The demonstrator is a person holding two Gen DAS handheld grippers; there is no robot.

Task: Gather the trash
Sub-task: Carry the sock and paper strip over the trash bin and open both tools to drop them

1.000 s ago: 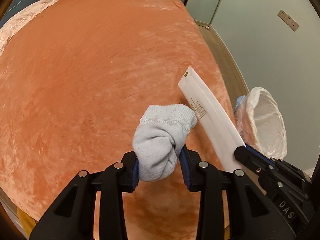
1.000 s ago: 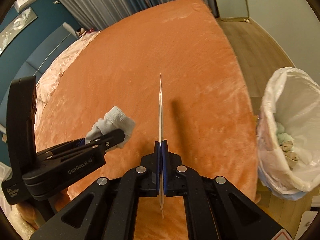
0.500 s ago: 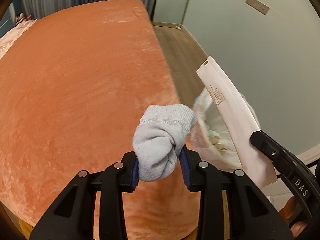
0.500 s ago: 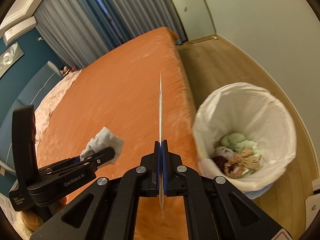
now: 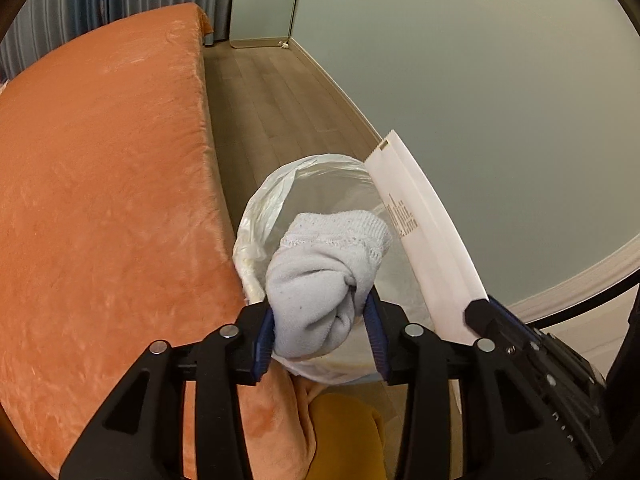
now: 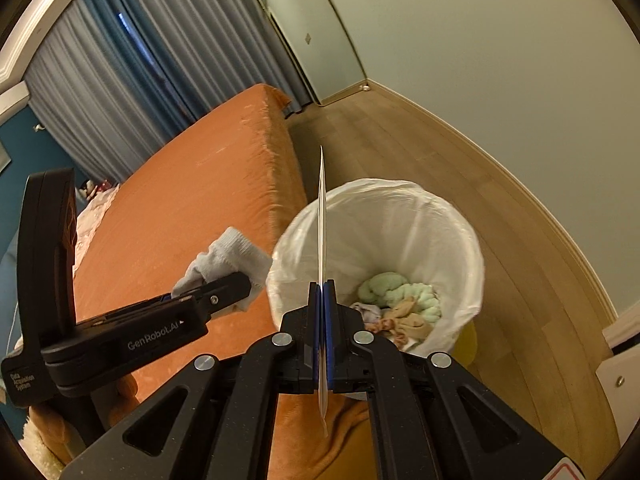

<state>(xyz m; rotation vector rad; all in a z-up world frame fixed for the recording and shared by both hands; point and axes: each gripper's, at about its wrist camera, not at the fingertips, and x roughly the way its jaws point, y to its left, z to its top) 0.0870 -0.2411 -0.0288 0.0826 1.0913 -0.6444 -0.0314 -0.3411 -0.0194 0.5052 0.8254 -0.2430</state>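
My left gripper point(image 5: 320, 324) hung above the bin point(image 6: 448, 216) beside the bed point(image 5: 104, 184), jaws opening around a soft, light balled sock point(image 5: 320, 280), best pinched mid-bundle. My right gripper point(image 6: 324, 312) was clamped on a thin, stiff paper packet point(image 5: 424, 248).

Both tools are matte black plastic with a fine speckle. The left gripper point(image 5: 320, 332) has two angular forked fingers with triangular cut-outs, a round silver screw head at each joint and blue pads on the inner faces. The right gripper point(image 6: 324, 320) is built the same way, with four silver screws ranged around its blue pads. Beside the right gripper's pads, the left tool's flank carries white "GenRobot.AI" lettering, a small "Data Acquisition System" label, and a tall black upright housing at its rear.
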